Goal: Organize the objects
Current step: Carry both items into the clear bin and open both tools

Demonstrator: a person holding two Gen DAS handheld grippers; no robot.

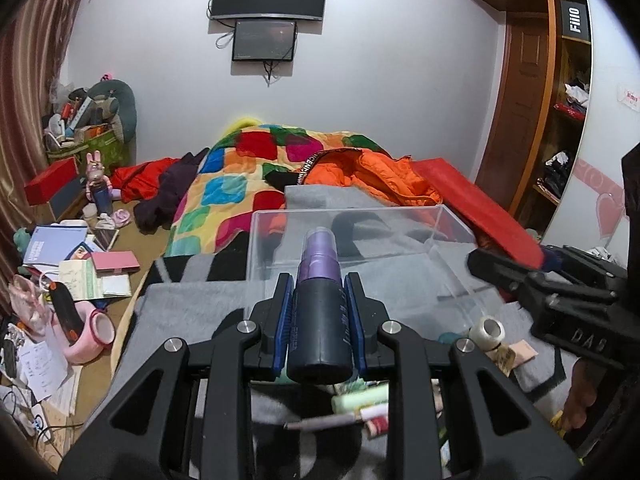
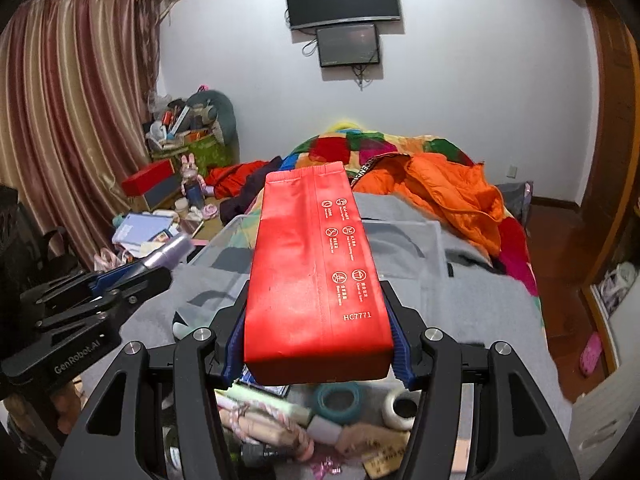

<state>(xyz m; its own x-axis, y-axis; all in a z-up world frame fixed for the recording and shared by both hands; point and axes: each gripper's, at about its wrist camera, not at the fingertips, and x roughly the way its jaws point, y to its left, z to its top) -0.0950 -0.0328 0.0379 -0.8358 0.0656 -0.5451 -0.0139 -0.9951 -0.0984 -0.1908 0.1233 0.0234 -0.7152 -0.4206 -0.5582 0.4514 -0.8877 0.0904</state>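
Observation:
My left gripper (image 1: 320, 320) is shut on a black spray bottle (image 1: 320, 320) with a purple top, held level above the grey blanket and pointing into a clear plastic box (image 1: 448, 224). My right gripper (image 2: 316, 344) is shut on a long red box (image 2: 316, 264) marked HC7771, held level over the same clear box (image 2: 236, 224). The red box also shows in the left wrist view (image 1: 480, 204), with the right gripper (image 1: 568, 300) at the right. The left gripper and its bottle (image 2: 168, 254) appear at the left of the right wrist view.
Small items lie on the grey blanket (image 1: 192, 308) below the grippers: a teal tape roll (image 2: 340, 400), a white tape roll (image 2: 400, 406), tubes and cards. A patchwork quilt (image 1: 240, 184) and orange jacket (image 2: 452, 196) lie beyond. Clutter covers the floor (image 1: 80, 264) at the left.

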